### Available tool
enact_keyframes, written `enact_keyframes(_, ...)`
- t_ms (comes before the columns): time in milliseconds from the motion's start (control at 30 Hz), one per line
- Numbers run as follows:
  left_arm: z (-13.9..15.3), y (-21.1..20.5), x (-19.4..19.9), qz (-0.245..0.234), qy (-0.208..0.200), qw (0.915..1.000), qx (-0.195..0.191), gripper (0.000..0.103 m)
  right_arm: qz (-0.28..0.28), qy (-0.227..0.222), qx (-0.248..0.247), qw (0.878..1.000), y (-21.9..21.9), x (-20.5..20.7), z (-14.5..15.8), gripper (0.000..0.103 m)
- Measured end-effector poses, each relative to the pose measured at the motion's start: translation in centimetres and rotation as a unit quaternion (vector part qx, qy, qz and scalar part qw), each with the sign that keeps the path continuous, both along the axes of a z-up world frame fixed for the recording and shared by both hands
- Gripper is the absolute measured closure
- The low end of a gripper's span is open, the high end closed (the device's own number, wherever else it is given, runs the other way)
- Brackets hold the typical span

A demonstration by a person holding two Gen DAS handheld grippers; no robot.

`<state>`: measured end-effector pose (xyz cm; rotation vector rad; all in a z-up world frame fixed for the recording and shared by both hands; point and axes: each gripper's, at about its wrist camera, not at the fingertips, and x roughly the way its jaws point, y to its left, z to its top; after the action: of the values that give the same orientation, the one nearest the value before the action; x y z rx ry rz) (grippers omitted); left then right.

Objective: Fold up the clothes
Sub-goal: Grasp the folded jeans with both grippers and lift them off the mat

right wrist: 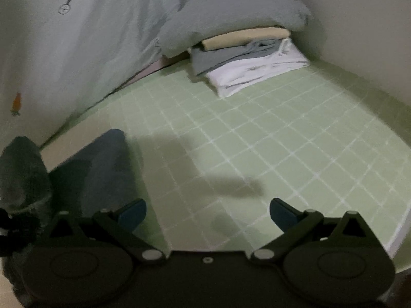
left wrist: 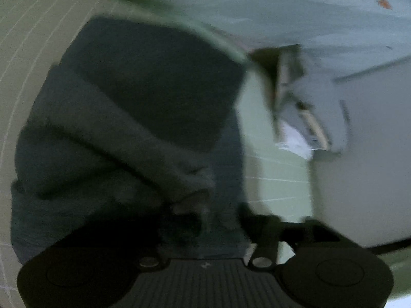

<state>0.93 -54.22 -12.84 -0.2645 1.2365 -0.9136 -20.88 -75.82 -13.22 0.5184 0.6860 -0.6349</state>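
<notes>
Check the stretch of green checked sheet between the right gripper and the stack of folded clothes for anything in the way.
Nothing visible blocks it. From the open right gripper to the stack of folded clothes, the green checked sheet shows only shadows. The dark garment lies off to the left.

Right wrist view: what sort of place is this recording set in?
Most likely a bedroom, with the work done on a bed. A green checked sheet covers the surface, a rolled grey duvet lies at the far end over a stack of folded clothes, and pale walls close in on both sides.
</notes>
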Motion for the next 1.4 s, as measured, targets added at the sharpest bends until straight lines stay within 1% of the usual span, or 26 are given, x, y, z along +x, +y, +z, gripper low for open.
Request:
enact_keyframes(67, 2.0, 0.8, -0.5, -0.014, -0.05, 0.9986, -0.003, 0.016, 0.018, -0.013, 0.004, 1.0, 0.7, 1.0, 0.3, 0.0)
enact_keyframes(133, 3.6, 2.3, -0.9, -0.017, -0.097, 0.9951, 0.008, 0.015, 0.04, -0.025, 0.008, 0.999, 1.7, 2.3, 0.8, 0.0)
enact_keyframes(200, 3.8, 3.7, -0.6, -0.001, -0.113, 0.9932, 0.029, 0.015, 0.069, -0.042, 0.014, 0.997, 2.8, 3.8, 1.3, 0.0)
enact_keyframes(267, 3.2, 5.3, 0.0, 0.024, -0.109, 0.9919, 0.06, 0.015, 0.099, -0.061, 0.023, 0.993, 4.1, 5.3, 1.6, 0.0)
enact_keyframes(333, 2.3, 7.2, 0.5, 0.046, -0.099, 0.9901, 0.088, 0.015, 0.124, -0.074, 0.046, 0.988, 5.4, 6.9, 1.3, 0.0)
enact_keyframes(400, 1.8, 9.3, 1.0, 0.068, -0.092, 0.9877, 0.107, 0.015, 0.149, -0.086, 0.074, 0.982, 6.7, 8.2, 0.9, 0.0)
enact_keyframes(467, 1.5, 11.6, 1.3, 0.083, -0.088, 0.9858, 0.116, 0.015, 0.177, -0.094, 0.1, 0.975, 8.2, 9.5, 0.3, 0.0)
enact_keyframes(567, 1.5, 14.1, 1.6, 0.101, -0.087, 0.983, 0.126, 0.015, 0.204, -0.08, 0.116, 0.969, 10.2, 11.1, -0.8, 0.0)
enact_keyframes(667, 1.7, 15.3, 1.9, 0.114, -0.087, 0.9813, 0.128, 0.015, 0.211, -0.048, 0.128, 0.968, 11.4, 12.7, -1.9, 0.0)
enact_keyframes(700, 1.7, 15.7, 1.9, 0.117, -0.087, 0.9813, 0.126, 0.015, 0.208, -0.041, 0.137, 0.968, 11.5, 13.1, -2.2, 0.001)
enact_keyframes(767, 1.7, 16.7, 2.1, 0.122, -0.085, 0.9815, 0.121, 0.015, 0.197, -0.045, 0.157, 0.967, 11.4, 13.5, -2.2, 0.027)
enact_keyframes(800, 1.7, 16.8, 2.2, 0.124, -0.085, 0.9816, 0.118, 0.015, 0.19, -0.044, 0.164, 0.967, 11.2, 13.7, -2.1, 0.048)
enact_keyframes(867, 1.7, 17.1, 2.3, 0.121, -0.084, 0.9826, 0.113, 0.015, 0.185, -0.056, 0.171, 0.966, 10.7, 13.1, -1.3, 0.071)
enact_keyframes(900, 1.6, 16.9, 2.3, 0.118, -0.084, 0.9833, 0.11, 0.015, 0.186, -0.076, 0.177, 0.963, 10.2, 12.6, -0.8, 0.077)
enact_keyframes(933, 1.6, 16.6, 2.3, 0.114, -0.084, 0.9841, 0.107, 0.015, 0.185, -0.095, 0.182, 0.961, 9.5, 11.9, -0.2, 0.081)
enact_keyframes(1000, 1.6, 15.9, 2.2, 0.104, -0.087, 0.9856, 0.101, 0.015, 0.17, -0.132, 0.186, 0.959, 7.7, 10.4, 0.9, 0.084)
enact_keyframes(1067, 1.6, 14.7, 2.1, 0.092, -0.091, 0.9869, 0.097, 0.015, 0.155, -0.168, 0.19, 0.955, 5.8, 8.8, 2.0, 0.084)
enact_keyframes(1100, 1.5, 14.0, 2.1, 0.086, -0.091, 0.9873, 0.097, 0.015, 0.146, -0.177, 0.188, 0.955, 4.9, 8.2, 2.4, 0.084)
enact_keyframes(1167, 1.2, 12.7, 1.9, 0.076, -0.091, 0.9877, 0.101, 0.015, 0.121, -0.151, 0.165, 0.967, 3.0, 7.5, 2.2, 0.083)
enact_keyframes(1200, 1.1, 12.1, 1.8, 0.072, -0.093, 0.9877, 0.104, 0.015, 0.106, -0.124, 0.163, 0.973, 2.1, 7.5, 1.6, 0.076)
enact_keyframes(1233, 1.0, 11.4, 1.7, 0.068, -0.094, 0.9876, 0.106, 0.015, 0.1, -0.086, 0.152, 0.98, 1.5, 7.6, 0.9, 0.057)
enact_keyframes(1267, 0.9, 10.8, 1.5, 0.065, -0.094, 0.9875, 0.108, 0.014, 0.098, -0.042, 0.134, 0.985, 1.2, 7.7, 0.3, 0.048)
enact_keyframes(1300, 0.8, 10.3, 1.4, 0.062, -0.094, 0.9875, 0.11, 0.013, 0.098, -0.009, 0.117, 0.988, 1.0, 7.6, -0.3, 0.04)
enact_keyframes(1367, 0.5, 9.1, 1.1, 0.061, -0.093, 0.9873, 0.114, 0.012, 0.102, 0.001, 0.103, 0.989, 0.9, 6.9, -0.7, 0.033)
enact_keyframes(1400, 0.2, 8.5, 1.0, 0.062, -0.091, 0.9872, 0.116, 0.012, 0.102, -0.011, 0.115, 0.988, 0.7, 6.6, -0.9, 0.024)
